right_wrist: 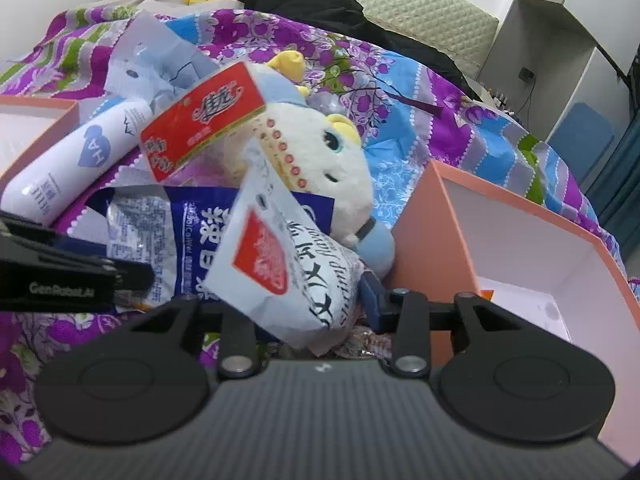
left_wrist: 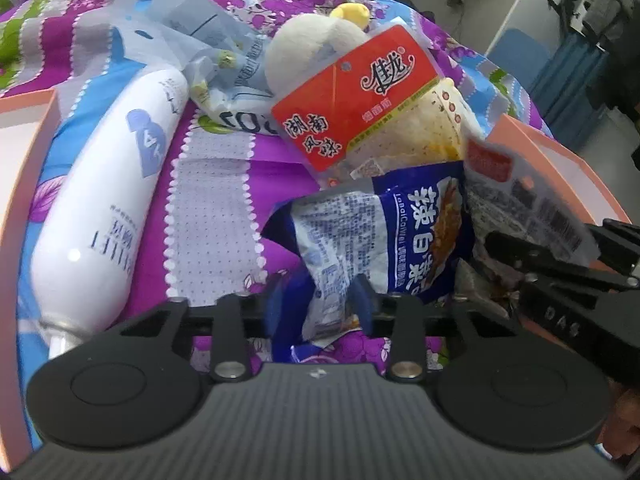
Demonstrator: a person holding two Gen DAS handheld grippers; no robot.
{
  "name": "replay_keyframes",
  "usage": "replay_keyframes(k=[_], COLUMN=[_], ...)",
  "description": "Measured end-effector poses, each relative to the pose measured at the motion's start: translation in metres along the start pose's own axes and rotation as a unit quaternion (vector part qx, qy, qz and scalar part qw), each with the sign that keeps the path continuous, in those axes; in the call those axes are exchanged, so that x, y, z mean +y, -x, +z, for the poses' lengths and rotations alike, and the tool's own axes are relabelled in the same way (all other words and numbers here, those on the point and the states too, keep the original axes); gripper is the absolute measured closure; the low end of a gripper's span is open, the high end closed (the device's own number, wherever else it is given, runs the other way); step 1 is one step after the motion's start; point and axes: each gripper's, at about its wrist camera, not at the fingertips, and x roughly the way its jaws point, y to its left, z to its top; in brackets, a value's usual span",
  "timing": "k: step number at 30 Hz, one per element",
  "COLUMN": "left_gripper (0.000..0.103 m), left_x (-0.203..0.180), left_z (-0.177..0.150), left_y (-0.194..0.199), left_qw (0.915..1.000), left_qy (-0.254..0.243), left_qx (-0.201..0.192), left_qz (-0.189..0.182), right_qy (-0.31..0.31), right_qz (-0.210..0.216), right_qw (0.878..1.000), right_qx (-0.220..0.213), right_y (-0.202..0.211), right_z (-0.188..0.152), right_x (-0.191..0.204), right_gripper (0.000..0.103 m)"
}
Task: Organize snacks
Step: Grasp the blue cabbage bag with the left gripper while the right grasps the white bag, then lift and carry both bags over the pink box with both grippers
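Left wrist view, left hand-held gripper (left_wrist: pixel 320 300) clamped on blue snack packet (left_wrist: pixel 384 232), long axis upright, tilted right.

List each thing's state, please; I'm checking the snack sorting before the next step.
Left claw: shut on blue packet.
Right claw: shut on white packet.
Red-labelled packet: ungripped, atop the pile.
Plush toy: lying behind the packets.
White bottle: lying on its side.
Pink box: open.
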Motion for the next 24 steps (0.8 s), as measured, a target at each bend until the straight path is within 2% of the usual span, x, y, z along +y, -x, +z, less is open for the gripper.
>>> replay_keyframes(k=[2,7,12,15,24], left_gripper=[0.078,0.086,0.087,0.088,0.088], left_x=[-0.001,-0.017,-0.042,-0.058,-0.086], left_z=[-0.001,-0.003,-0.007,-0.011,-0.035], left_y=[0.006,0.027,0.05,0.066,0.118], left_qw=[0.9999,0.9998,0.999,0.9974,0.9955], left_qy=[0.011,0.007,-0.023,-0.031,-0.014], left_qx=[-0.003,-0.018,-0.023,-0.019,-0.023], left_qz=[-0.005,0.003,0.032,0.062,0.091], right_qy=[-0.004,-0.013,-0.024,-0.038,-0.08], right_qz=[0.002,0.017,0.03,0.039,0.073], right_qw=[1.0,1.0,0.999,0.998,0.994], right_qx=[-0.001,-0.006,-0.017,-0.021,-0.029], right_y=[0.004,0.022,0.047,0.061,0.111], right_z=[0.0,0.0,-0.001,-0.003,-0.014], right_x=[-0.004,-0.011,-0.016,-0.021,-0.037], right_gripper=[0.067,0.071,0.072,0.073,0.074])
